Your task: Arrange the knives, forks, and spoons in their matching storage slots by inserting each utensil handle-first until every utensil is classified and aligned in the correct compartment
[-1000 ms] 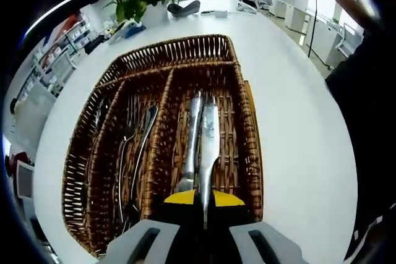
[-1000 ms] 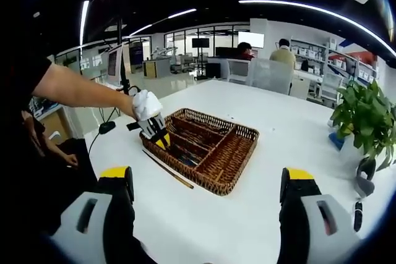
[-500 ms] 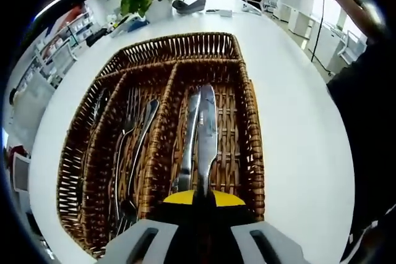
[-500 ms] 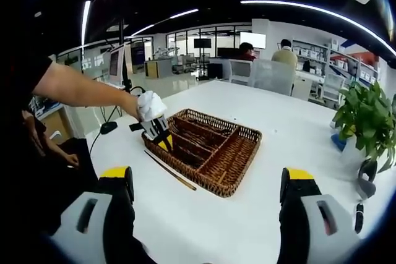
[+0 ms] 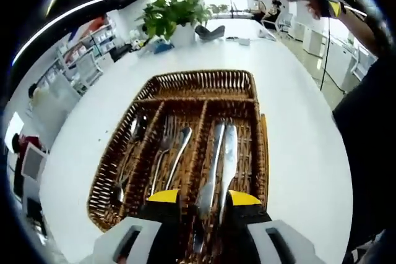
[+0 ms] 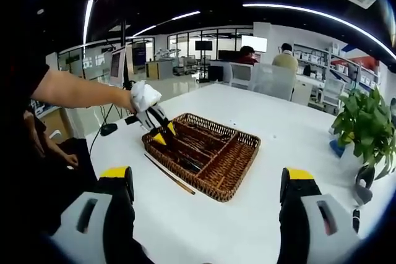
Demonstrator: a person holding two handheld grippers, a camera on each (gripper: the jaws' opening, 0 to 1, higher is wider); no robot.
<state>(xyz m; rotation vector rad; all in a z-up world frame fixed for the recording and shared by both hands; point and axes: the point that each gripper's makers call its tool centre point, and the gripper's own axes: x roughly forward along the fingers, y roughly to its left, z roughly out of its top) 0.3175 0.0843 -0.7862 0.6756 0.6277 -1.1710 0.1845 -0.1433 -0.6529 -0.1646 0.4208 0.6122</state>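
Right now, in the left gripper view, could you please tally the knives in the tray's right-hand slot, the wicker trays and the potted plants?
Knives: 2
Wicker trays: 1
Potted plants: 1
Total: 4

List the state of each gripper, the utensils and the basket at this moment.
left gripper: open, above the knives.
right gripper: open, holding nothing.
knives: two lying side by side in one slot.
forks: lying in the neighbouring slot.
wicker basket: on the table, far cross compartment empty.
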